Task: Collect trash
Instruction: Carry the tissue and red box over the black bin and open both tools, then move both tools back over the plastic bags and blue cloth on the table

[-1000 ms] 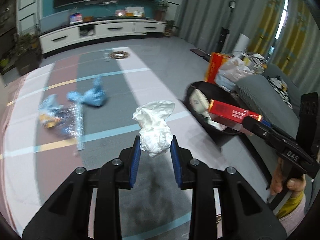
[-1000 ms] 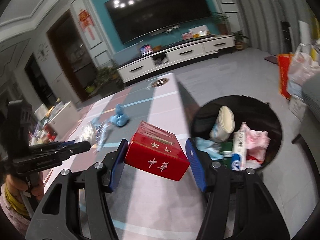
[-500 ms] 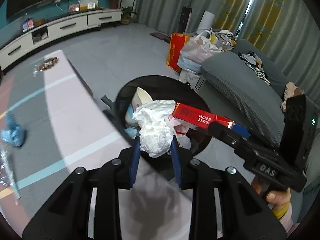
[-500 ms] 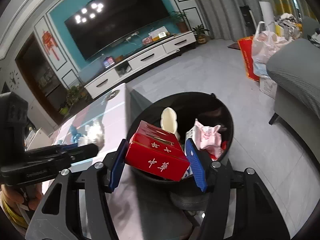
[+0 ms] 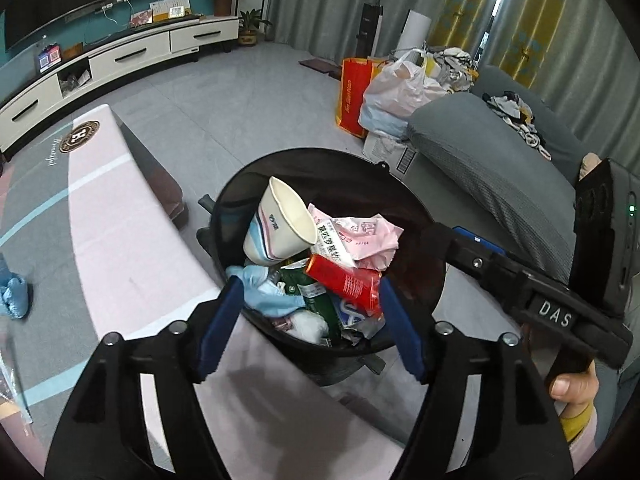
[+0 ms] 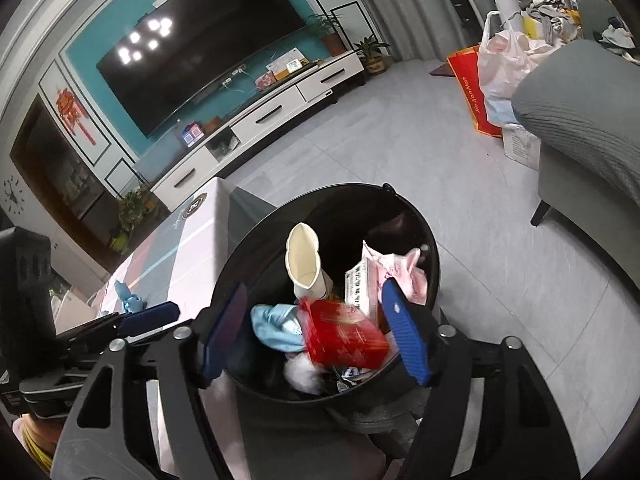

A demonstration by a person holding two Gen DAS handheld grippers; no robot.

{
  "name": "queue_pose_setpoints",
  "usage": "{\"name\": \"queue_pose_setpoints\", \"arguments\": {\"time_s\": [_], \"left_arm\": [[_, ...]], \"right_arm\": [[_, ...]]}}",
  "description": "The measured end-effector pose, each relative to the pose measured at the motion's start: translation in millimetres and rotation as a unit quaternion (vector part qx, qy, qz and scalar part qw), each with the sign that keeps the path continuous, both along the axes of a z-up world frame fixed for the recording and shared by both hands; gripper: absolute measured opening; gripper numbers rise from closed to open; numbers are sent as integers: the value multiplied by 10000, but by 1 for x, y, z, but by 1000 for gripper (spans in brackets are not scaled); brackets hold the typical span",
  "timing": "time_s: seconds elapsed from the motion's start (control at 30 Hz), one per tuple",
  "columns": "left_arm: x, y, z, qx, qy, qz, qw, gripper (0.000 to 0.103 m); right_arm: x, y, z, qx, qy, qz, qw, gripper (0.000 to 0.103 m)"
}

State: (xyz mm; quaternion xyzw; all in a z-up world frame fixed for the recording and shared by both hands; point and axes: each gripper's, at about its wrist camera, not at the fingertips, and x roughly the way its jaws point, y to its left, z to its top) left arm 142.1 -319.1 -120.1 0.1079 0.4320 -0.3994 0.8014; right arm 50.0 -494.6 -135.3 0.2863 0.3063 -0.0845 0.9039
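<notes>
A black round trash bin (image 5: 416,216) (image 6: 404,208) stands beside the table and holds a paper cup (image 5: 280,224) (image 6: 304,260), pink wrappers (image 5: 360,240), a blue cloth (image 6: 276,328), a white tissue wad (image 5: 308,324) (image 6: 300,372) and a red cigarette box (image 5: 344,284) (image 6: 344,336). My left gripper (image 5: 310,328) is open and empty over the bin's near rim. My right gripper (image 6: 316,336) is open and empty above the bin; the red box lies below it, blurred. The right gripper also shows at the right of the left wrist view (image 5: 520,280).
The table with a pink and grey cloth (image 5: 120,240) runs left of the bin, with blue crumpled trash (image 5: 14,296) (image 6: 128,300) on it. A grey sofa (image 5: 500,160), a red bag (image 5: 354,96) and white plastic bags (image 5: 400,92) stand behind the bin.
Both grippers moved over the bin and opened. The white tissue left my left gripper and the red box left my right gripper; both now lie in the bin.
</notes>
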Motion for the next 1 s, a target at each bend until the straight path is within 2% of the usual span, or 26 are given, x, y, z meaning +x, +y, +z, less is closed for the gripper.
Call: {"name": "queue_pose_setpoints", "arguments": {"time_s": [0.13,0.23,0.33,0.43,0.53,0.63,0.73,0.87,1.0], "left_arm": [[-7,31,6,-71,-75,145,9998,81],[-16,60,7,-73,-73,324,9994,83],[-25,90,5,33,-139,618,9980,85],[-30,132,2,212,-150,1175,9927,85],[-31,181,-3,336,24,1824,9826,87],[-34,236,-7,613,50,2569,9645,87],[-40,280,-7,615,144,3088,9490,87],[-50,321,-2,601,95,3544,9331,88],[-58,338,9,537,-77,3820,9226,92]], "right_arm": [[-8,8,0,72,61,49,9999,72],[-14,18,0,88,105,160,9998,72],[-17,34,0,91,173,345,9992,72],[-17,52,1,27,275,562,9980,72],[-12,77,4,-45,351,857,9957,72],[-9,97,7,-117,387,1102,9931,72],[-1,123,10,-187,419,1406,9890,72],[10,159,16,-283,456,1802,9822,72],[18,193,22,-407,480,2120,9752,72]]}}
